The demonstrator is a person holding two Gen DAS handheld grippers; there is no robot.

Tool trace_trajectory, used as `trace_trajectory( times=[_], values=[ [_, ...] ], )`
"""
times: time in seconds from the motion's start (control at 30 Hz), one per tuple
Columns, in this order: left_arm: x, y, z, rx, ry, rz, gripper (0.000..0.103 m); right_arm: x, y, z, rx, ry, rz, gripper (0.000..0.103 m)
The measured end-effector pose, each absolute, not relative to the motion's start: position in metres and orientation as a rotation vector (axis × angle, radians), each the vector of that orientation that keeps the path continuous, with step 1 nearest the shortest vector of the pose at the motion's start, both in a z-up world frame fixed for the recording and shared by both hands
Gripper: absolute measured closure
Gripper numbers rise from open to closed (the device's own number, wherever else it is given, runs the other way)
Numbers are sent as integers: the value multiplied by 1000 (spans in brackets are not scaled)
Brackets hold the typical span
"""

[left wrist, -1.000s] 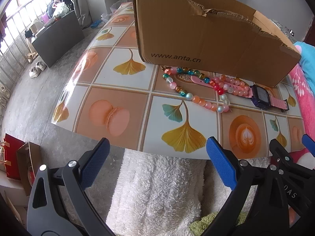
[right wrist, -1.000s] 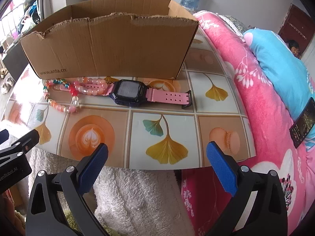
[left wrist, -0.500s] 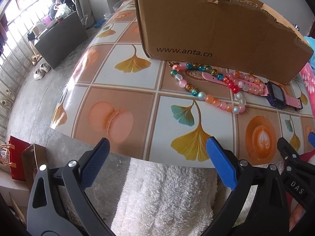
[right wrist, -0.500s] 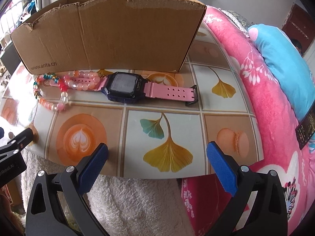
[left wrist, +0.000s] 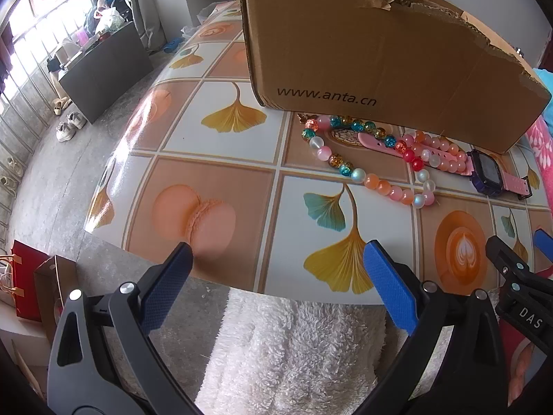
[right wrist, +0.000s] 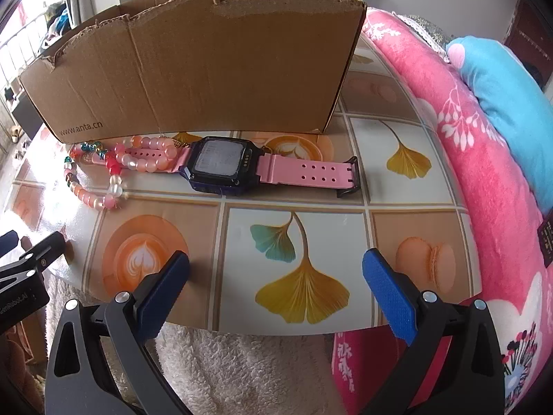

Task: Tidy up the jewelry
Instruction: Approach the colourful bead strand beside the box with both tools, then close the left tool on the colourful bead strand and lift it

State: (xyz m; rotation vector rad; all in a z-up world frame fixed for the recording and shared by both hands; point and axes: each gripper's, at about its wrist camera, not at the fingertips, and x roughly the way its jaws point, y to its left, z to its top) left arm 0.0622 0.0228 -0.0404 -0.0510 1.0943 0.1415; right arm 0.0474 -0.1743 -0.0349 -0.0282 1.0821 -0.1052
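We have brought both tools closer: left tool (left wrist: 276, 252) and right tool (right wrist: 276, 259), each spread wide, now overhang the desk (right wrist: 242, 221) edge.

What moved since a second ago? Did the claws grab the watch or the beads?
Both grippers, left and right, moved forward over the table edge, open, holding nothing. The watch, the beads and the cardboard box stayed put.
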Motion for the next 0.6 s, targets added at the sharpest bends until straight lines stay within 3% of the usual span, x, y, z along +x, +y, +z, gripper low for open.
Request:
trace_trajectory(
  times=[0.6],
  values=[
    [65, 28, -43, -30, 1092, 87, 7, 56, -195, -42, 19, 1119, -23, 5]
  ],
)
